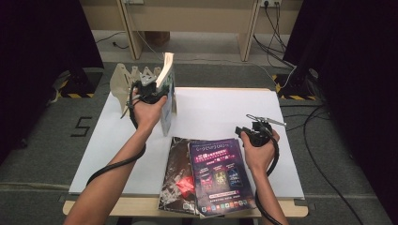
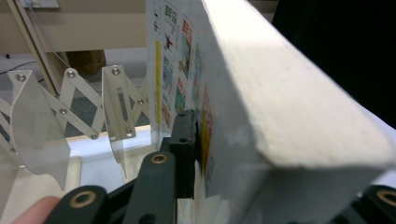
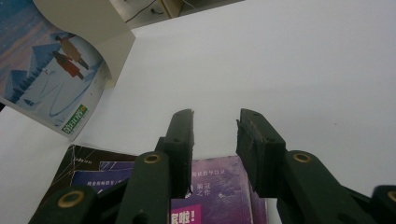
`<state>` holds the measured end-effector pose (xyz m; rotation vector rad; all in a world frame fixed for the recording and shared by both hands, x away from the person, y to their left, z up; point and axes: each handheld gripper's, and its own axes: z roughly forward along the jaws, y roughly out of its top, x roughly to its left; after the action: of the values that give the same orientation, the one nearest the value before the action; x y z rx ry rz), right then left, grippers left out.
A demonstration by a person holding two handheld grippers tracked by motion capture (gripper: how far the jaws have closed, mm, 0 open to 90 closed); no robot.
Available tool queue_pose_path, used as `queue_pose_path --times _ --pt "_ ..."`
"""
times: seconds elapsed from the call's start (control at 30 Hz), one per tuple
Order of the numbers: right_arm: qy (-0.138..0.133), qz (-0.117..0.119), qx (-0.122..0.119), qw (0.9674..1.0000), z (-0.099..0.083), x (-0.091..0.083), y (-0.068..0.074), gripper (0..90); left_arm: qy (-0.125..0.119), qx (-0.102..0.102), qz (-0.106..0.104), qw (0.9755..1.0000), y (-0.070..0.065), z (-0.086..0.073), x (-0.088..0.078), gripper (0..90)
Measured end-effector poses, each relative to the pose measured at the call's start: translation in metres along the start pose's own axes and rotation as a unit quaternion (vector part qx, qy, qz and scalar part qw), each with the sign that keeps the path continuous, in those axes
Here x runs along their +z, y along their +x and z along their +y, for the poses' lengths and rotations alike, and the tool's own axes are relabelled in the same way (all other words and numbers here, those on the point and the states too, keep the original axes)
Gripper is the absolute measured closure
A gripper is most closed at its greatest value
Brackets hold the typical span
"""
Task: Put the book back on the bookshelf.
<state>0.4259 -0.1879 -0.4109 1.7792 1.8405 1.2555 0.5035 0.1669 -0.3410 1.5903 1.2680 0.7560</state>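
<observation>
- The left gripper [image 1: 151, 89] is at the far left of the white table [image 1: 216, 110], clamped on a thick book [image 1: 166, 96] that stands upright on its lower edge, pages fanned at the top.
- From the left gripper view, one black jaw presses flat against the book's [image 2: 261, 107] printed cover, the thick block of pages fills the space beside it, and the other jaw sits low at the far side of the block, so the jaws stand fairly wide around the book.
- Just behind the book stands a pale folding rack [image 1: 126, 79] with clear plastic dividers [image 2: 35, 135], close to the book; I cannot tell whether they touch.
- The right gripper [image 1: 260, 126] hovers over bare table to the right, its jaws parted with nothing between them [image 3: 215, 140].
- Near the front edge lie two magazines: a purple magazine [image 1: 218, 176] overlapping a dark magazine [image 1: 176, 176] on its left, both flat.
- The right gripper sits just beyond the purple magazine's far right corner.
</observation>
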Motion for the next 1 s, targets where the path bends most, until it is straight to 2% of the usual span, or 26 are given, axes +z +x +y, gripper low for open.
queue_pose_path --times 0.27,0.43,0.53,0.7,0.9,1.0 --pt "0.002 0.002 0.002 1.0000 -0.002 0.001 -0.002 65.9 -0.002 0.003 -0.005 1.0000 0.003 0.004 0.005 73.1" --pt "0.000 -0.001 0.000 1.0000 -0.002 0.000 -0.004 66.2 -0.016 0.003 0.007 0.9999 0.011 0.011 0.010 73.4" --pt "0.000 -0.002 -0.002 1.0000 -0.001 0.000 -0.006 66.4 -0.026 0.012 0.019 0.9994 0.014 0.014 0.014 73.5" --pt "-0.001 -0.004 0.000 1.0000 0.001 -0.001 -0.007 66.5 -0.046 -0.004 0.026 0.9986 0.017 0.018 0.019 73.5" --pt "-0.003 -0.005 0.000 1.0000 0.000 -0.001 -0.008 66.6 -0.058 0.011 0.040 0.9975 0.012 0.020 0.025 73.4" --pt "-0.002 -0.004 0.000 1.0000 0.000 0.000 -0.008 66.6 -0.058 0.002 0.035 0.9977 0.009 0.016 0.029 73.4"
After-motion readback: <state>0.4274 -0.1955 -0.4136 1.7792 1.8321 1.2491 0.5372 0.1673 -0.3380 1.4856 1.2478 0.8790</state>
